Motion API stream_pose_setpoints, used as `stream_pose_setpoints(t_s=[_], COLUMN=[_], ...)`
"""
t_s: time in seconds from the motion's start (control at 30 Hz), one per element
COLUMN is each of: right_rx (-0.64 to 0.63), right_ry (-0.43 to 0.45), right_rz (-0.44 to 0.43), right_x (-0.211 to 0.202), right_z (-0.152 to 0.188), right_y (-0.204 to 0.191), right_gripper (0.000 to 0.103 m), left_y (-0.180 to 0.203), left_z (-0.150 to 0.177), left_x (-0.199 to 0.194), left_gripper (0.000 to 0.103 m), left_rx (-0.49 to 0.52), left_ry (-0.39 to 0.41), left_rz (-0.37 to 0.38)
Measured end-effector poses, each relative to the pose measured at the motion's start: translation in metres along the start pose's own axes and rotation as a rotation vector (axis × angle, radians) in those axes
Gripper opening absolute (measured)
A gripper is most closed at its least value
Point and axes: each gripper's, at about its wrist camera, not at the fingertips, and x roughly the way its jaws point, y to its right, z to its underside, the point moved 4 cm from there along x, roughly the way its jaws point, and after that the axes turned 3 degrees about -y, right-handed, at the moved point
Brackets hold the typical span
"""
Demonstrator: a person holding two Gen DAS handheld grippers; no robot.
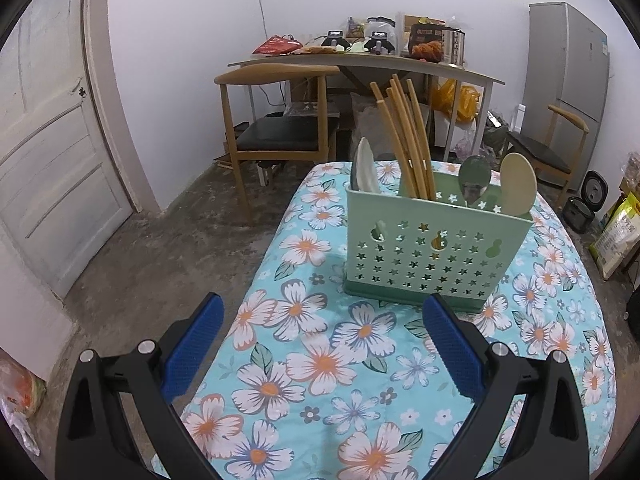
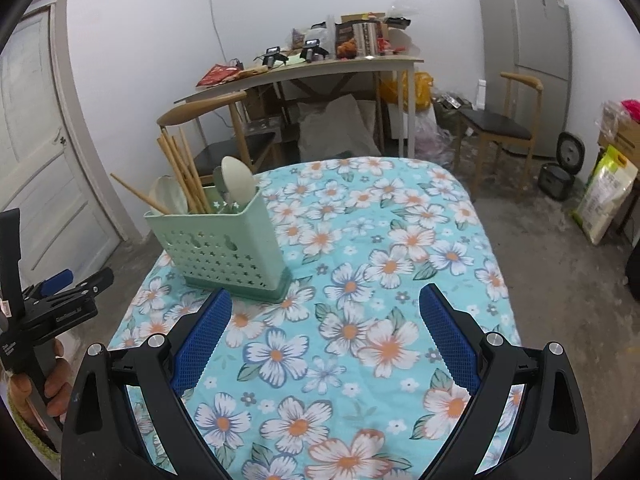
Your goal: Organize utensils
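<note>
Centrally, a pale green utensil holder (image 1: pixel 434 248) with star-shaped perforations stands upright on a table covered by a floral cloth (image 1: pixel 320 364). It contains a bundle of wooden chopsticks (image 1: pixel 404 140) and several spoons (image 1: pixel 518 184), all leaning against its walls with bowls or tips upward. The left gripper (image 1: pixel 322 330) hovers above the cloth with its blue-padded fingers (image 1: pixel 194 344) spread wide apart and empty; the holder lies just ahead of it, closer to its right finger, not touching. The right gripper (image 2: pixel 326 330) is likewise spread wide and empty; in its view the holder (image 2: pixel 224 240) stands ahead and to the left, its base just beyond the left fingertip (image 2: pixel 208 328). At the left edge of the right wrist view, the left gripper (image 2: pixel 80 276) appears in profile, held by a hand (image 2: pixel 40 388). Behind the table stand a chair (image 1: pixel 280 120) and a cluttered desk (image 1: pixel 360 64).
</note>
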Motion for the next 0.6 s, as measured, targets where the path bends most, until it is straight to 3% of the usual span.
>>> stream_pose_setpoints(t_s=[0.6], right_rx=[-0.003], right_ry=[-0.008], right_rz=[-0.004], right_x=[0.006], right_z=[-0.002], right_y=[-0.001], right_gripper=[0.091], left_y=[-0.035], left_z=[0.003], left_x=[-0.005], left_gripper=[0.097], left_rx=[-0.057], left_ry=[0.000], left_rz=[-0.082])
